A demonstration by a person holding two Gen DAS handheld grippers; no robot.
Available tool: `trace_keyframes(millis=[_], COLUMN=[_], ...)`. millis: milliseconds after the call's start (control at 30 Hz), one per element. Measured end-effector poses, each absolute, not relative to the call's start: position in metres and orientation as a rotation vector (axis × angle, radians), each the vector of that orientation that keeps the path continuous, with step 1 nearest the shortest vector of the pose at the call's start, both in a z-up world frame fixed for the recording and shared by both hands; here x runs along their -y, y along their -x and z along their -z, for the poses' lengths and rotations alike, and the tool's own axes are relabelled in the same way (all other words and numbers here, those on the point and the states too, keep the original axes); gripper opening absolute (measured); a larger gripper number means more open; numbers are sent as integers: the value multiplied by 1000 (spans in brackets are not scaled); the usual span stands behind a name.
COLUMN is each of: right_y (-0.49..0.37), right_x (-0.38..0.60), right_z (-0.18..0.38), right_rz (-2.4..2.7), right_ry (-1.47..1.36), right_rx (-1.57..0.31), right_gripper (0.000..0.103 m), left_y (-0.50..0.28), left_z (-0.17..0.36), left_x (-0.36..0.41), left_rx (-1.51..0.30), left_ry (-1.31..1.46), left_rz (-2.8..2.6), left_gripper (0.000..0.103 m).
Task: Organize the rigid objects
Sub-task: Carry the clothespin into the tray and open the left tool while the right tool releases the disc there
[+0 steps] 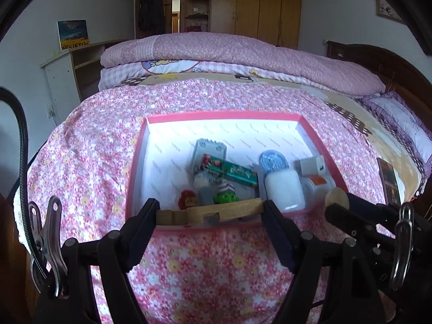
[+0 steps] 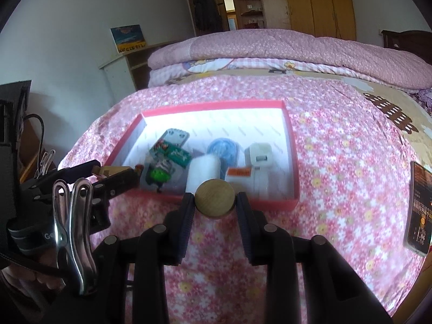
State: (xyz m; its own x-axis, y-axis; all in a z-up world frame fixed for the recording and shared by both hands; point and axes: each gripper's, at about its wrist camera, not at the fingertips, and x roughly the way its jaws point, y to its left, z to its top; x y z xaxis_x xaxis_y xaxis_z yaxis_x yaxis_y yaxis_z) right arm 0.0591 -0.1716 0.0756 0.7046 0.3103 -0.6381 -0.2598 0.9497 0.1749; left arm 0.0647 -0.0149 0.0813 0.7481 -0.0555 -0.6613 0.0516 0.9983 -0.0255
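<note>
Gripping round wooden disc [image 2: 215,198], wooden bar [image 1: 210,213]

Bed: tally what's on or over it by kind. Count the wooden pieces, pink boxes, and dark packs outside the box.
Wooden pieces: 2 (bar in left tool, disc in right tool)
Pink box: 1
Dark pack: 1
Total: 4
</note>
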Motion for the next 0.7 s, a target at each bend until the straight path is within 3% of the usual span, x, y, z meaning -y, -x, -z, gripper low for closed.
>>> trace_keyframes(millis=[700], right_y=[-109], right_x=[157], right_z=[-91], right_rz=[-316], right_ry=[-69], right_rx=[-690], right_gripper=[33], left_y=[-115], left_z=[-82], left_x=[9], left_rx=[-735], left_ry=[12], left_rz=[50], left_gripper=[81])
